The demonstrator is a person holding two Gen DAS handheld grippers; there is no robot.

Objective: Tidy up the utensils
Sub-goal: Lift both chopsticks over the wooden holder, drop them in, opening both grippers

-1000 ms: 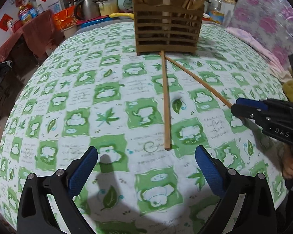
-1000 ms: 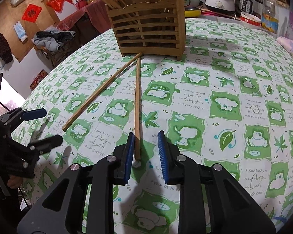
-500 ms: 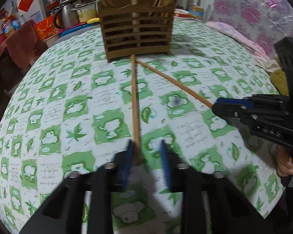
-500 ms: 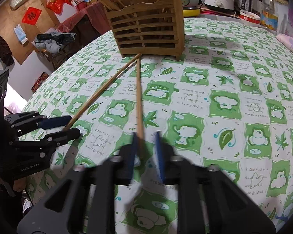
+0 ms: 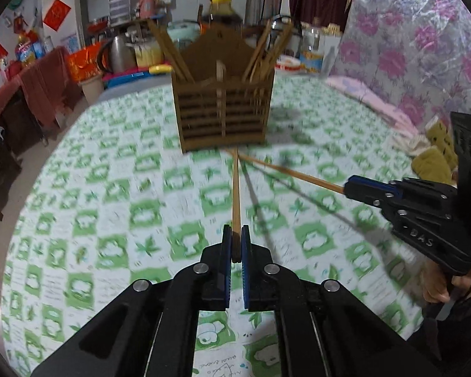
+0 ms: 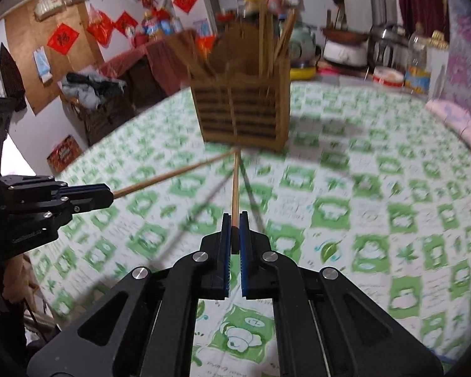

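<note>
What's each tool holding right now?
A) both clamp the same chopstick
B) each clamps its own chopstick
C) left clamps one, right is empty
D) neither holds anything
B: the left tool pinches one chopstick, and the right tool pinches the other chopstick, both pointing at the holder.

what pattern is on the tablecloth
White with green squares of cartoon animals and leaves on the tablecloth; clearest in the right wrist view.
</note>
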